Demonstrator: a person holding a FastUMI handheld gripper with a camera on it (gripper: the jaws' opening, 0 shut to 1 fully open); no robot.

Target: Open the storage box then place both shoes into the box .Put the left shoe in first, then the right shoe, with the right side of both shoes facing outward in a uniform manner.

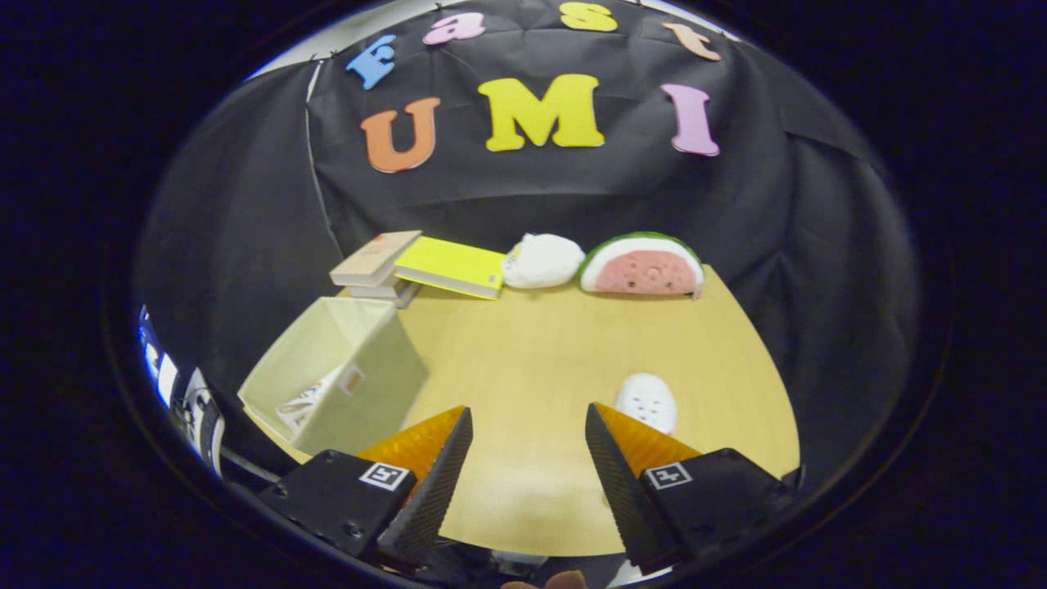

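Gripper view looks down over a pale wooden counter (532, 360) with the tongs (528, 425) hanging above its near edge. Their two fingers stand wide apart, gripping nothing, with bare counter showing in the gap between them.

Taking the storage box (360, 380) as the landmark: it is a cream fabric box sitting on the counter's corner, just ahead of the left finger and touching neither finger. It is open at the top, tilted in this view, and something white with printed markings lies inside it (307, 405); whether that is a shoe cannot be told. A small label window shows on the box's side.

Well apart from the box, across the bare middle of the counter, a white perforated shoe (646, 401) lies on the counter just beyond the tip of the right finger, partly hidden behind it. Which shoe of the pair it is cannot be told.

Beyond the box, at the counter's far edge, a tan book (375, 258) rests on another book, with a yellow book (451, 267) just beside it. Farther along that edge from the box lie a white plush toy (544, 260) and a watermelon-slice plush (644, 266), close together, the black cloth wall behind them.
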